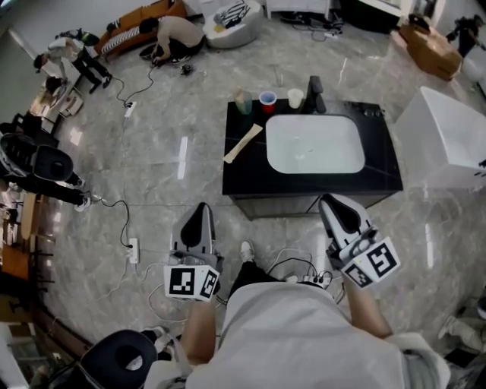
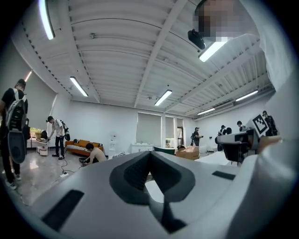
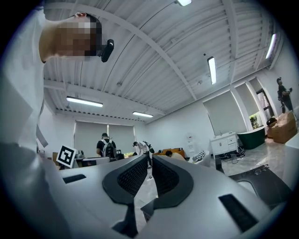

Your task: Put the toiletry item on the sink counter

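Flat, perhaps wooden toiletry item (image 1: 242, 143)

Busy room, stuff going on around the edges

A person (image 1: 173, 38) is crouching beside an orange sofa (image 1: 137, 19), cables (image 1: 124, 220) are trailing across the marble floor (image 1: 175, 114) past a power strip (image 1: 134, 250), and a cardboard box (image 1: 430, 47) is sitting far right.

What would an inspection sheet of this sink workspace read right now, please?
Surface: black sink counter with white basin.
Job's things: bottle, red cup and white cup along the back edge; beige flat item lying left of the basin.
Clutter: nothing seen.
Grippers: left gripper and right gripper both shut, empty, held short of the counter.
Cables: power strip and cords on the floor.
Surroundings: crouching person beyond the counter; white box at its right.
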Demonstrator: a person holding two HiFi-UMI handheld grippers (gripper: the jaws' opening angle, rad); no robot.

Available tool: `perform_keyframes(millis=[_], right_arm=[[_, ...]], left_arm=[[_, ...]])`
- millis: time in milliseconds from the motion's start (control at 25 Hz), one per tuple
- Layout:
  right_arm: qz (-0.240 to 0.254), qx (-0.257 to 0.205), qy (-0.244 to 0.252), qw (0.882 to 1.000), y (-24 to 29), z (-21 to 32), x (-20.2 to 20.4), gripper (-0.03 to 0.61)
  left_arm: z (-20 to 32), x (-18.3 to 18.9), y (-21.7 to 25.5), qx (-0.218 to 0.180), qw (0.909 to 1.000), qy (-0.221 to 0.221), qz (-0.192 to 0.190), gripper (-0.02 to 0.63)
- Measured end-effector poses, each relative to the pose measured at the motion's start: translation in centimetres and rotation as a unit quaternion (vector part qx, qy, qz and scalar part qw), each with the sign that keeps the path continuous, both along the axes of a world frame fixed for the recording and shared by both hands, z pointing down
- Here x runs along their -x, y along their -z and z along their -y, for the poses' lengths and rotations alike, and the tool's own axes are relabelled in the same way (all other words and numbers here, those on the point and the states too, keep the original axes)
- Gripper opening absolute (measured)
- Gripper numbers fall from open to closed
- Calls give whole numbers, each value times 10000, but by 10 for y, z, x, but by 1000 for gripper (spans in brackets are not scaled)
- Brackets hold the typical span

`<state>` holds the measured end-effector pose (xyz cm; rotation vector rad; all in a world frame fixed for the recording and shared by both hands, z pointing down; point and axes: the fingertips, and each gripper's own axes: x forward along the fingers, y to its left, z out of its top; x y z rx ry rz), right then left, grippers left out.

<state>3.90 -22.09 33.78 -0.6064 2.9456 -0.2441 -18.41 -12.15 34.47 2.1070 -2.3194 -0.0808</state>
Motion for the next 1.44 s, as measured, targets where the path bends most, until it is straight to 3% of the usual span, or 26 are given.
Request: perform_keyframes(millis=[640,1160,1440], right_arm=[[-152,49,-12,9999,-14,-13,4,54],[35,-97,240,9997,-3,-20,64,54],[-26,-55,148,9999,-3,-21,72,54]], left_arm=[[-12,-5,14,-220,9995,-214,-42,2],[-32,27,21,-449,9986,-273,-100,2],[-29,35,30,-575,9974,-424,-121,2]])
